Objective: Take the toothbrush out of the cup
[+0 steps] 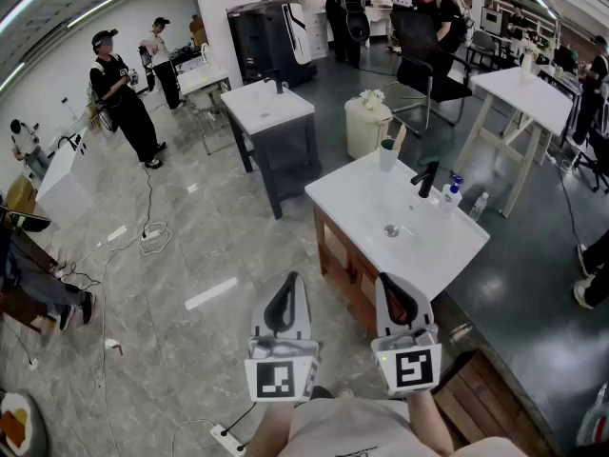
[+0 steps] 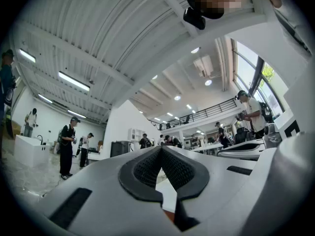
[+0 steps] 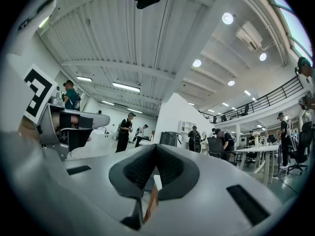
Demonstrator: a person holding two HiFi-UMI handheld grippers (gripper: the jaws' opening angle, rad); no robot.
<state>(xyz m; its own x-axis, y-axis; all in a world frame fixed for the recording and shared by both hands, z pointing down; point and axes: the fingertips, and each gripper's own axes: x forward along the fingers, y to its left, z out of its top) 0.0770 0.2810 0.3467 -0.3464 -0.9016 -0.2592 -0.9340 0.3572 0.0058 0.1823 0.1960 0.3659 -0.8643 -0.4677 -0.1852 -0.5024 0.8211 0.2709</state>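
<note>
A teal cup (image 1: 388,154) stands at the far corner of the white sink counter (image 1: 354,208), with a light toothbrush (image 1: 401,136) leaning out of it to the right. Both grippers hang in the air well short of the counter, side by side at the bottom of the head view. My left gripper (image 1: 291,280) is shut with nothing in it, its pads meeting at the tip (image 2: 161,149). My right gripper (image 1: 386,280) is likewise shut and empty (image 3: 156,147), and it is level with the counter's near corner. Neither gripper view shows the cup.
A black faucet (image 1: 425,179) and small bottles (image 1: 453,194) stand on the counter right of the drain. A second sink stand (image 1: 269,108), a white bin (image 1: 366,127) and white tables lie beyond. Cables and a power strip (image 1: 226,438) lie on the floor. Several people stand around.
</note>
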